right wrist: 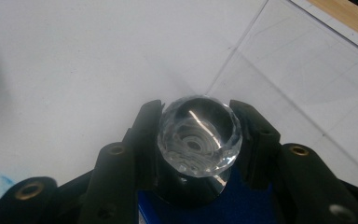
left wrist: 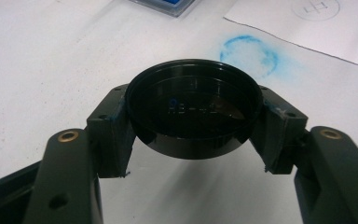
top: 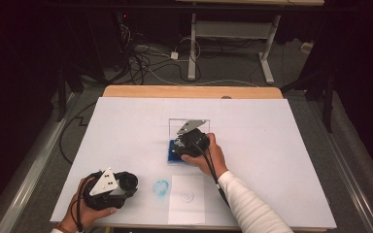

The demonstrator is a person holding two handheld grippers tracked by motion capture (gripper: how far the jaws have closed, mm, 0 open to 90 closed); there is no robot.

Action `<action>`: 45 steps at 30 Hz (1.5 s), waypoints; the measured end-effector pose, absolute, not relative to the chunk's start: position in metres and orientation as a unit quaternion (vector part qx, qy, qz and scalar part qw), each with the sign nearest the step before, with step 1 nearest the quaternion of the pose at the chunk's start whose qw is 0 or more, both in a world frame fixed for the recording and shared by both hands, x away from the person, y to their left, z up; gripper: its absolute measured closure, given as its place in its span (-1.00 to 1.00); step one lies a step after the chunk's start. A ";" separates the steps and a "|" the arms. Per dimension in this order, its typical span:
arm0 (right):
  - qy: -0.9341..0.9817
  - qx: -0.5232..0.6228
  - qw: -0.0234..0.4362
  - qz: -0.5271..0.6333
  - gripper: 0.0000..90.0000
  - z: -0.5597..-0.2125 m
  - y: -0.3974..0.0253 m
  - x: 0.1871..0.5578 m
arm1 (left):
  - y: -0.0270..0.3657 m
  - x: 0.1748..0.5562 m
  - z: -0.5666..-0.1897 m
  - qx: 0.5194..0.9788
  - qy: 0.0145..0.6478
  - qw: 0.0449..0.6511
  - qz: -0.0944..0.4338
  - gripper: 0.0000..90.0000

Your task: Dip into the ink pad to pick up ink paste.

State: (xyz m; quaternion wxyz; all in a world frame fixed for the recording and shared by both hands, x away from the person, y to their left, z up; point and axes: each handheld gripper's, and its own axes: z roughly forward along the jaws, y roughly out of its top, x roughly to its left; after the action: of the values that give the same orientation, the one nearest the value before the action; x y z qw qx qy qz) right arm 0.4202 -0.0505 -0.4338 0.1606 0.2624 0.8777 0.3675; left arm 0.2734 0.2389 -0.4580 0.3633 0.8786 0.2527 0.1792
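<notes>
The right gripper (right wrist: 199, 135) clamps one stamp (right wrist: 198, 140) by its black round body, both jaws pressed to its sides. The stamp's faceted clear crystal knob faces the camera, its long axis running down towards the blue ink pad (top: 176, 153) beneath it. Behind stands the pad's clear hinged lid (right wrist: 307, 70), flat and glossy. The left gripper (left wrist: 193, 128) pinches one shallow round black plastic cap (left wrist: 193, 109) by its rim, hollow side up, just above the white sheet on the bench (top: 189, 91). Near it lie one smudged blue ring (left wrist: 249, 53) and one loose paper (top: 187, 199) bearing a faint round print.
</notes>
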 end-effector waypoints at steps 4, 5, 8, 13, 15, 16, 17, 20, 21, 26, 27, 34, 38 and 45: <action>0.878 0.263 0.161 0.366 0.27 -0.434 -0.050 0.420 | 0.239 0.273 -0.458 0.879 0.252 0.364 0.179 -0.19; 0.879 0.262 0.161 0.365 0.27 -0.433 -0.050 0.420 | 0.239 0.273 -0.458 0.879 0.253 0.364 0.179 -0.19; 0.880 0.263 0.159 0.362 0.27 -0.432 -0.050 0.421 | 0.240 0.274 -0.457 0.878 0.253 0.365 0.179 -0.19; 0.888 0.249 0.181 0.342 0.27 -0.421 -0.045 0.419 | 0.240 0.274 -0.457 0.876 0.255 0.367 0.180 -0.19; 0.881 0.253 0.178 0.358 0.27 -0.411 -0.050 0.419 | 0.241 0.275 -0.456 0.875 0.256 0.368 0.181 -0.19; 0.878 0.254 0.180 0.363 0.27 -0.407 -0.053 0.419 | 0.241 0.275 -0.456 0.875 0.257 0.369 0.180 -0.19; 0.876 0.253 0.184 0.368 0.27 -0.402 -0.057 0.419 | 0.241 0.275 -0.456 0.875 0.257 0.369 0.180 -0.19; 0.871 0.262 0.183 0.373 0.27 -0.393 -0.068 0.419 | 0.241 0.275 -0.456 0.876 0.256 0.368 0.180 -0.19; 0.871 0.264 0.181 0.373 0.27 -0.390 -0.072 0.419 | 0.241 0.275 -0.456 0.875 0.256 0.368 0.181 -0.19; 0.866 0.270 0.184 0.378 0.27 -0.382 -0.085 0.416 | 0.242 0.275 -0.455 0.875 0.257 0.369 0.182 -0.19; 0.867 0.271 0.185 0.376 0.27 -0.381 -0.087 0.416 | 0.242 0.275 -0.455 0.875 0.256 0.368 0.182 -0.19; 0.868 0.278 0.179 0.371 0.27 -0.388 -0.093 0.415 | 0.241 0.275 -0.455 0.875 0.256 0.367 0.183 -0.19; 0.872 0.278 0.179 0.361 0.27 -0.394 -0.094 0.415 | 0.241 0.275 -0.455 0.876 0.255 0.366 0.184 -0.19; 0.873 0.283 0.171 0.359 0.27 -0.403 -0.098 0.415 | 0.241 0.275 -0.455 0.877 0.254 0.365 0.184 -0.19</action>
State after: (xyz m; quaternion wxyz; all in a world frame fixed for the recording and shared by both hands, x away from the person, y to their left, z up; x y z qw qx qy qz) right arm 0.4146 -0.0983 -0.4033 0.1707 0.2828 0.8731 0.3585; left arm 0.2745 0.2412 -0.4551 0.3648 0.8768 0.2537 0.1838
